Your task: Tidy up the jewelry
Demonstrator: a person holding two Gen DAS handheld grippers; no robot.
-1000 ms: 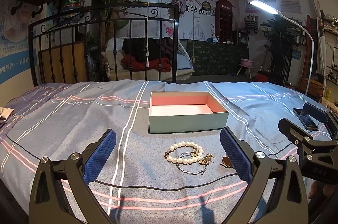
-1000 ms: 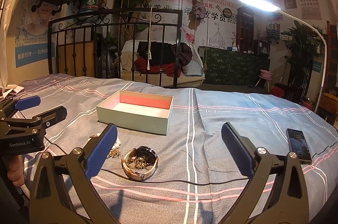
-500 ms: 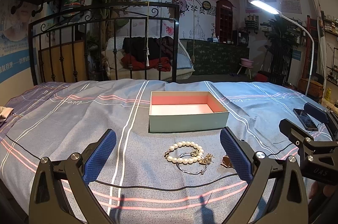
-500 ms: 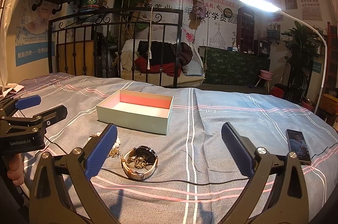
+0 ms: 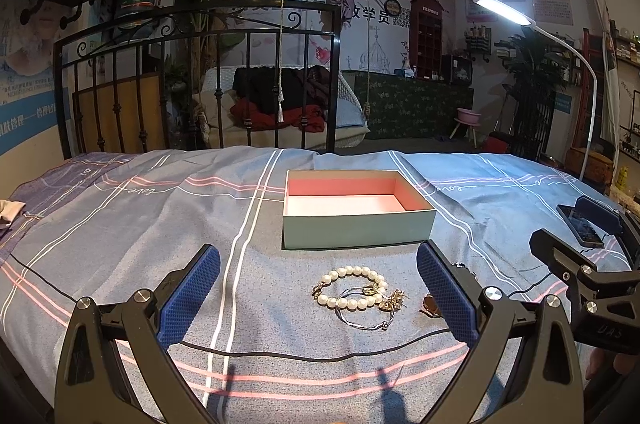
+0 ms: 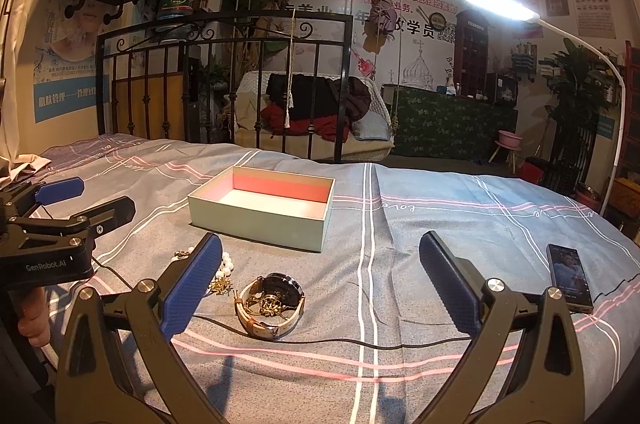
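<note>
Jewelry lies on the striped bedspread in front of you: a pearl bracelet, a thin silver chain touching it, and a wristwatch just to their right. Behind them stands the open pale-green box, pink inside, with nothing visible in it. Your left gripper is spread wide above the bracelet, holding nothing. Your right gripper is likewise spread wide, with the watch between its fingers but untouched. A phone lies well to the right.
</note>
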